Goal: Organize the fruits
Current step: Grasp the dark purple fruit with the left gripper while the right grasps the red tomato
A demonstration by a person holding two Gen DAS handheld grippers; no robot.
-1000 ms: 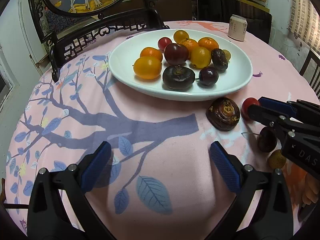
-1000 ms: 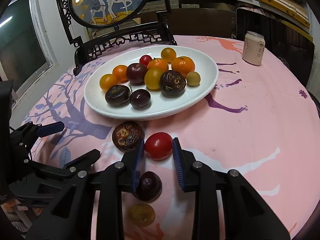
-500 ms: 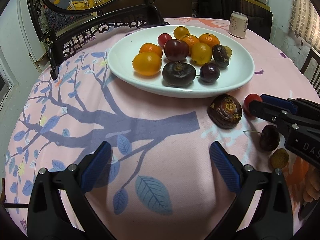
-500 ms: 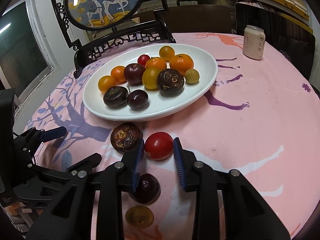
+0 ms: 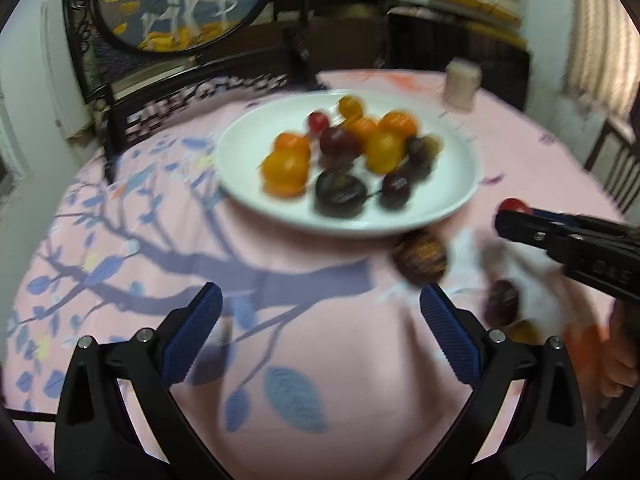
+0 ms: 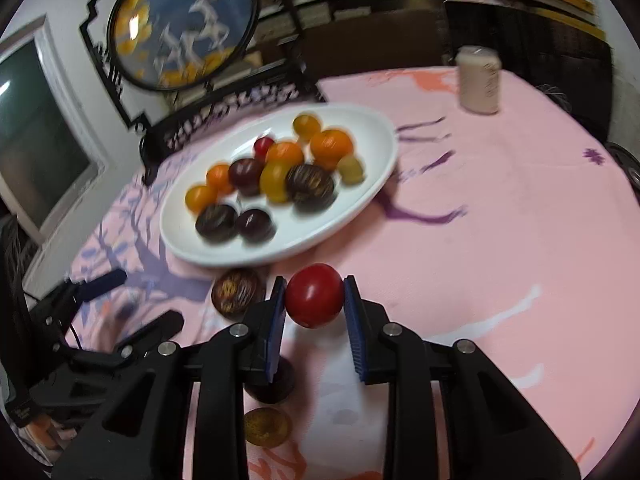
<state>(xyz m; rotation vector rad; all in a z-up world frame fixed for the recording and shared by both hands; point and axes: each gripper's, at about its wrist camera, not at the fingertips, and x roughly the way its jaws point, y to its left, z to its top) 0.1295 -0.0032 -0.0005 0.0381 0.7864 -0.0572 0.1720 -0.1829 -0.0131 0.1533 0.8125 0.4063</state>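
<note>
The right gripper point(image 6: 314, 306) clamped a red tomato point(image 6: 314, 295) just short of the white plate point(image 6: 372, 196). The left gripper point(image 5: 320, 332) was spread wide, holding nothing, above the tablecloth point(image 5: 320, 360).

Pale beverage can point(image 6: 479, 79) upright on pink tablecloth point(image 6: 500, 208); round deer painting point(image 6: 182, 20) in black frame behind.

right claw point(image 6: 315, 295) clamping red fruit point(image 6: 314, 294)
</note>
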